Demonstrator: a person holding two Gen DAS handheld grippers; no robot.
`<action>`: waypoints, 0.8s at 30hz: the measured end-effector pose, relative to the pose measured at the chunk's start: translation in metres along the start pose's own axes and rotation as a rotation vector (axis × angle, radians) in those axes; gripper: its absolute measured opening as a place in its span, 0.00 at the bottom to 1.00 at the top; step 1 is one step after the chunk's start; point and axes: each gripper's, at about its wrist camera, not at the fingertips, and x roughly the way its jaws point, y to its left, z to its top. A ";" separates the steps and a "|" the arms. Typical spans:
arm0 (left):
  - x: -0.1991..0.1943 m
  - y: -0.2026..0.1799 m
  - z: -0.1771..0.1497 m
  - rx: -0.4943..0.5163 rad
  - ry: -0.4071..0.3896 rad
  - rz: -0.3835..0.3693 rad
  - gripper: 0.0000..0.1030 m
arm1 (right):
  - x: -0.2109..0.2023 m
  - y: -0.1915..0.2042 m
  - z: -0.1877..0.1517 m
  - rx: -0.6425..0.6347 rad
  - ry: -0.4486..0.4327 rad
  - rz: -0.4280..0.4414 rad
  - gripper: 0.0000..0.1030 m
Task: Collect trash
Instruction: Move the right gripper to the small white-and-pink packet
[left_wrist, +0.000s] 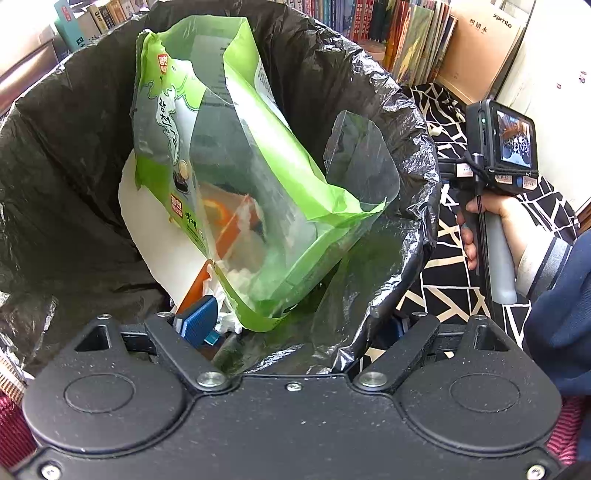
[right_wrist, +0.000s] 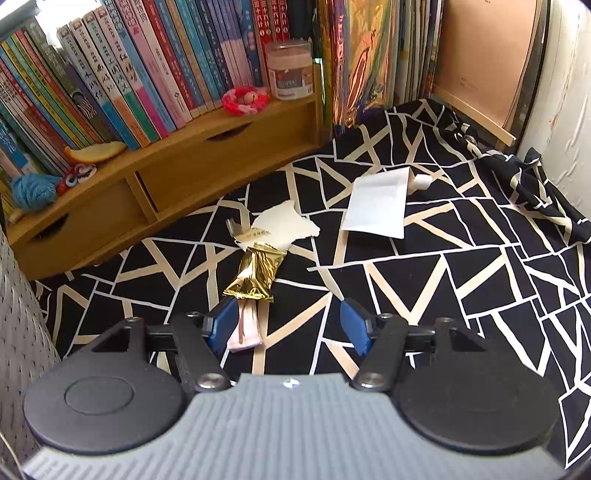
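A bin lined with a black trash bag (left_wrist: 369, 92) fills the left wrist view. A green and clear plastic package (left_wrist: 236, 177) stands tilted inside it, over white and orange scraps. My left gripper (left_wrist: 299, 325) is open just above the bin's near rim, and the package's lower corner hangs between the spread fingers without either touching it. Over the patterned cloth (right_wrist: 461, 295), my right gripper (right_wrist: 288, 326) is open and holds nothing. A gold wrapper (right_wrist: 255, 273) and a pink strip (right_wrist: 245, 328) lie by its left finger. Farther off lie a torn paper (right_wrist: 284, 225) and a white pouch (right_wrist: 376, 206).
A wooden shelf (right_wrist: 177, 173) with books, a jar (right_wrist: 290, 70), a peel (right_wrist: 96, 152) and yarn stands behind the cloth on the left. A wall is at the right. A person's hand (left_wrist: 495, 221) holds the right gripper's handle beside the bin.
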 end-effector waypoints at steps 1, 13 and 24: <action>0.000 0.000 0.000 -0.001 -0.004 0.000 0.83 | 0.000 0.000 0.000 -0.001 0.000 0.000 0.71; -0.014 0.003 -0.005 -0.011 -0.108 0.001 0.79 | 0.000 0.001 0.001 0.000 -0.008 0.020 0.73; -0.035 -0.009 -0.005 0.029 -0.238 0.072 0.79 | 0.000 -0.002 0.004 0.021 -0.020 0.021 0.73</action>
